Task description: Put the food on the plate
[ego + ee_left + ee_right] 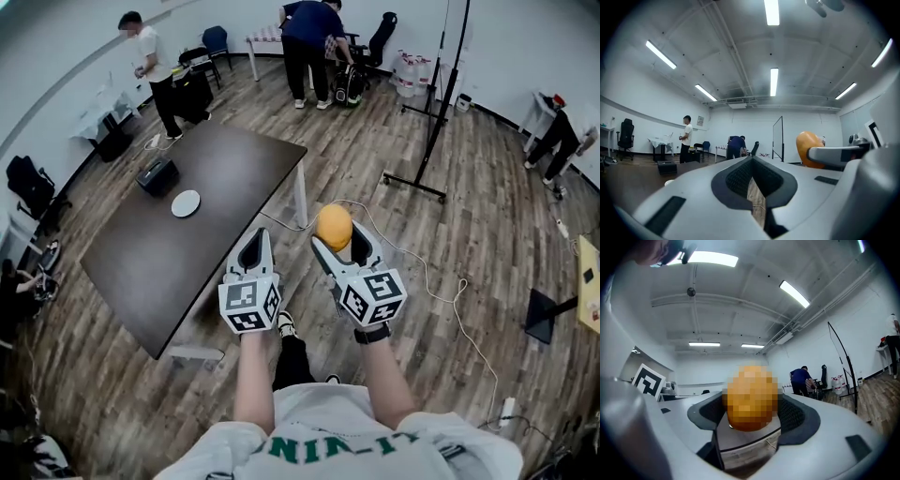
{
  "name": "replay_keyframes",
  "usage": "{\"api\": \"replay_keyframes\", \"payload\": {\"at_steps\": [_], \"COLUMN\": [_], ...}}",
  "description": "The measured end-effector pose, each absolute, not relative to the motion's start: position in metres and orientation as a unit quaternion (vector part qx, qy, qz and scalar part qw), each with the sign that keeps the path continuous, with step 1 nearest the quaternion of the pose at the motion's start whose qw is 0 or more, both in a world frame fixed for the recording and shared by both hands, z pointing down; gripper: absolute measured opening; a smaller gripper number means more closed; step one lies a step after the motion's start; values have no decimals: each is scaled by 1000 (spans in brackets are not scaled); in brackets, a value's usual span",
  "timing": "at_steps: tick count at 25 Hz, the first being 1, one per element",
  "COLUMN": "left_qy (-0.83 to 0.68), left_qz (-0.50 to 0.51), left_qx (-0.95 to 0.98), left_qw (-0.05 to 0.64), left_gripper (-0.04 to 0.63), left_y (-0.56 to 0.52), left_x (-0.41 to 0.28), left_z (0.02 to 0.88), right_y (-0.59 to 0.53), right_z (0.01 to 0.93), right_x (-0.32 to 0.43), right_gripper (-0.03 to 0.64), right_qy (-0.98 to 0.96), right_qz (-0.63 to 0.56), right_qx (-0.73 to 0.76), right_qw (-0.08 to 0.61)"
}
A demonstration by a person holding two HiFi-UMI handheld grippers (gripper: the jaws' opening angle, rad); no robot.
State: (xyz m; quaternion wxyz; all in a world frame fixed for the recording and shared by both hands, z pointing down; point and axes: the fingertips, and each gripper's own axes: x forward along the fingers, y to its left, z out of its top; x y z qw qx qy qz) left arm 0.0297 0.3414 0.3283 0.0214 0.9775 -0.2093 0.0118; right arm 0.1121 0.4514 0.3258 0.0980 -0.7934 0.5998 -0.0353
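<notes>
A round orange piece of food [334,225] sits between the jaws of my right gripper [337,231], which is shut on it and held level in the air over the floor, right of the table's near corner. In the right gripper view the food [752,397] fills the gap between the pads of the right gripper [752,405]. It also shows in the left gripper view, where the food [808,149] is at the right. My left gripper [255,246] is beside the right one, shut and holding nothing. A small white plate [186,203] lies on the dark table [216,169] ahead to the left.
A black box [157,174] stands on the table behind the plate. A stand with a wide black base [417,184] and a white cable [441,281] lie on the wooden floor to the right. Two people [155,70] [307,42] are at the far end among chairs.
</notes>
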Motion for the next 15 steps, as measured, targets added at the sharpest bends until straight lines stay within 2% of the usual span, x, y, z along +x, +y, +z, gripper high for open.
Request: {"api": "replay_keyframes", "payload": {"at_steps": [7, 15], "left_qy": [-223, -246], "left_qz": [-17, -36], "left_qx": [974, 969], "left_qw": [22, 11], "left_gripper": [12, 12], "left_y": [232, 50], "left_x": [73, 96], "left_z": [319, 283], "right_y": [340, 160], "right_z": [322, 281], "right_x": [153, 186], "right_gripper": [344, 344], "right_qy": [621, 634], "right_qz": [-29, -8], "right_qx": [-777, -770], "right_qw": [95, 77]}}
